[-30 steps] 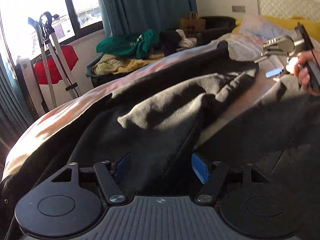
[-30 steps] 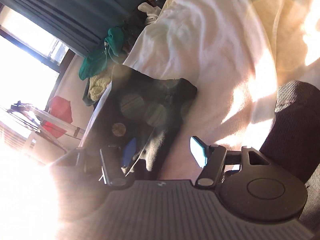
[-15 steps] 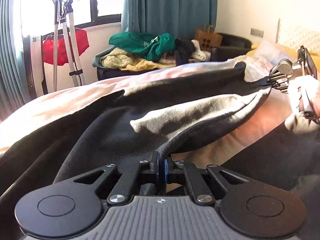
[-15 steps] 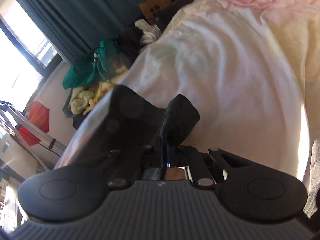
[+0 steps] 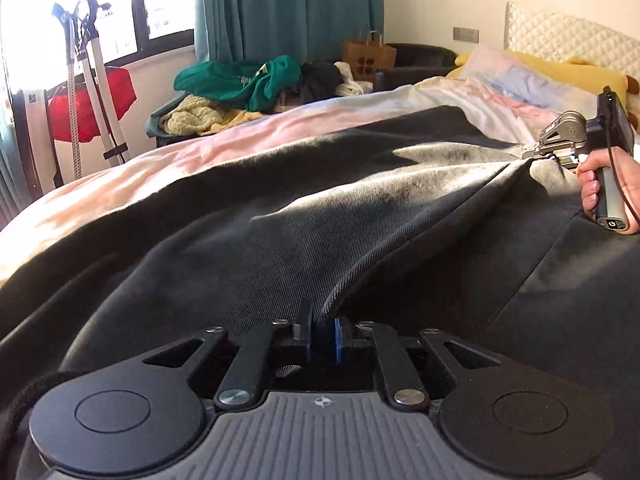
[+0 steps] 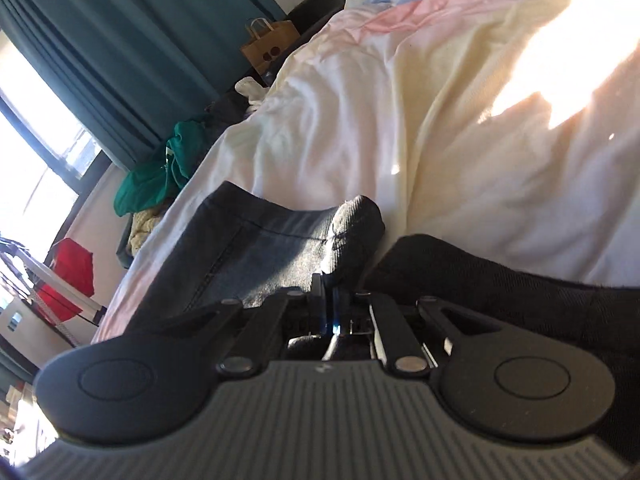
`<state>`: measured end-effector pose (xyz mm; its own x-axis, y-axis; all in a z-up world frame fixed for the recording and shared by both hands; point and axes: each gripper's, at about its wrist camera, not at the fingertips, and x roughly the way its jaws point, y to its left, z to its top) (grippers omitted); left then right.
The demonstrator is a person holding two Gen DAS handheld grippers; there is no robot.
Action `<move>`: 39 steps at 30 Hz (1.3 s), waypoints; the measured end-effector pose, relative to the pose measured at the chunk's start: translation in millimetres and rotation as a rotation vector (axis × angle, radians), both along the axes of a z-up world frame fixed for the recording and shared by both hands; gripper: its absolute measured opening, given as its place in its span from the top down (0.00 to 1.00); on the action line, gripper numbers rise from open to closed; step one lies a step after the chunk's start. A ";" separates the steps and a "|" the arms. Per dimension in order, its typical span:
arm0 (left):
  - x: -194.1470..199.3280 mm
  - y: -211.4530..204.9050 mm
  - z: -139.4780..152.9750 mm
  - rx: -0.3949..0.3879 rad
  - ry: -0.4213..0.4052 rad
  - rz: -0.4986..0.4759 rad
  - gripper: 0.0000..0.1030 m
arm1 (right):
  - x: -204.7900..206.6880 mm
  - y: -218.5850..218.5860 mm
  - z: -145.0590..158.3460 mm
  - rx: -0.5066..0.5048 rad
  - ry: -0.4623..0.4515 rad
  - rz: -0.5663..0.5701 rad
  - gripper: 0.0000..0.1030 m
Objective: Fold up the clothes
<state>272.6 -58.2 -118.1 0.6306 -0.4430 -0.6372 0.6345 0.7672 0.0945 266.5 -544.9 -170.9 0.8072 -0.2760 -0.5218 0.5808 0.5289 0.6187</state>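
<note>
A dark charcoal garment with a fine twill weave lies on pale pink and cream bedding. Behind are teal curtains, a green top, a red bag and a yellow pillow.

Right gripper pinching a corner of dark cloth over the bed

The right gripper has its blue-padded fingers pressed together on a bunched corner of the dark garment, which shows a stitched seam and spreads away to the left over the pale bedding; another dark fold lies just beside the gripper on the right. Sunlight burns out the upper right of the sheets. Beyond the bed's far edge sit a green garment on a cream knit pile, a brown paper bag, teal curtains, and a red item near the bright window.
</note>
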 end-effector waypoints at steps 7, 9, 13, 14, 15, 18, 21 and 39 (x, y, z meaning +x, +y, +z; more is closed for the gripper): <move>-10.9 6.7 9.9 -0.016 0.024 0.070 0.52 | -18.3 19.0 24.2 -0.065 0.014 0.089 0.90; -19.7 11.3 19.8 -0.019 0.017 0.098 0.47 | -29.6 28.9 38.6 -0.106 0.020 0.120 0.90; -48.3 18.9 48.2 -0.031 -0.017 0.179 0.25 | -52.2 48.7 67.4 -0.188 0.030 0.183 0.90; -58.7 20.4 56.6 -0.030 -0.031 0.195 0.20 | -57.8 53.6 74.6 -0.209 0.033 0.199 0.90; -69.1 21.8 64.9 -0.029 -0.044 0.211 0.19 | -63.5 58.6 81.8 -0.229 0.035 0.215 0.90; -106.5 26.1 89.4 -0.018 -0.100 0.273 0.12 | -89.9 84.1 104.0 -0.271 0.019 0.278 0.90; -145.9 38.0 107.4 -0.052 -0.122 0.329 0.05 | -120.0 118.6 122.6 -0.311 -0.010 0.370 0.90; -283.3 118.0 118.4 -0.178 -0.193 0.570 0.00 | -213.0 233.9 143.0 -0.535 -0.114 0.653 0.26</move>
<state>-10.7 59.8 0.3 0.8954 -0.0926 -0.4355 0.1056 0.9944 0.0058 53.5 -311.0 -27.9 0.9300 0.0766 -0.3596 0.0070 0.9742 0.2258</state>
